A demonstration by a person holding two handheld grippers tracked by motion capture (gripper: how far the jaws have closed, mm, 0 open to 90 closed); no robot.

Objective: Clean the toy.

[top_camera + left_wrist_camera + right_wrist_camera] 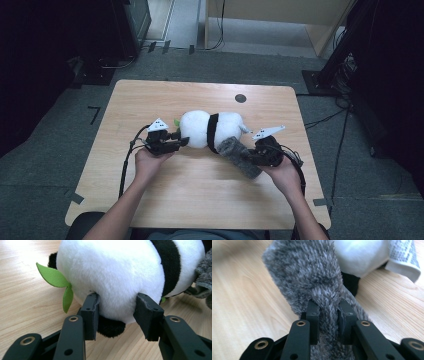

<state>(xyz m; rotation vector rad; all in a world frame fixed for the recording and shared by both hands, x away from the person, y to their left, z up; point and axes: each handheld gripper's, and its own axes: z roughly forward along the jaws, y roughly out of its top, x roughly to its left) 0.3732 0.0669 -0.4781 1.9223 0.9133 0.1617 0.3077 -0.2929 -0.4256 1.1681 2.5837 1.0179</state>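
In the right gripper view, low in the frame, the right tongs (328,315) pinch a fold of the grey fuzzy cloth (309,272) between their 2 black jaws. Behind the cloth, at the upper right, lies the white body of the panda plush (359,257), and from it hangs a white sewn-in label (403,257) with lines of small print too fine to read.

In the left gripper view the left tongs (117,315) are spread wide, 1 jaw against each side of the plush's (110,277) white round end, with a black paw just below them. 2 green felt leaves (53,277) stick out at the left of the frame, and a black band crosses the body at the upper right, where the grey cloth (203,277) shows at the edge.

In the high view the plush (210,129) lies on its side at the centre of the wooden table (150,100), the left tongs (181,140) at its left end, the cloth (240,155) lying against its lower right, held by the right tongs (251,157). A small dark disc (240,98) sits farther back on the table.
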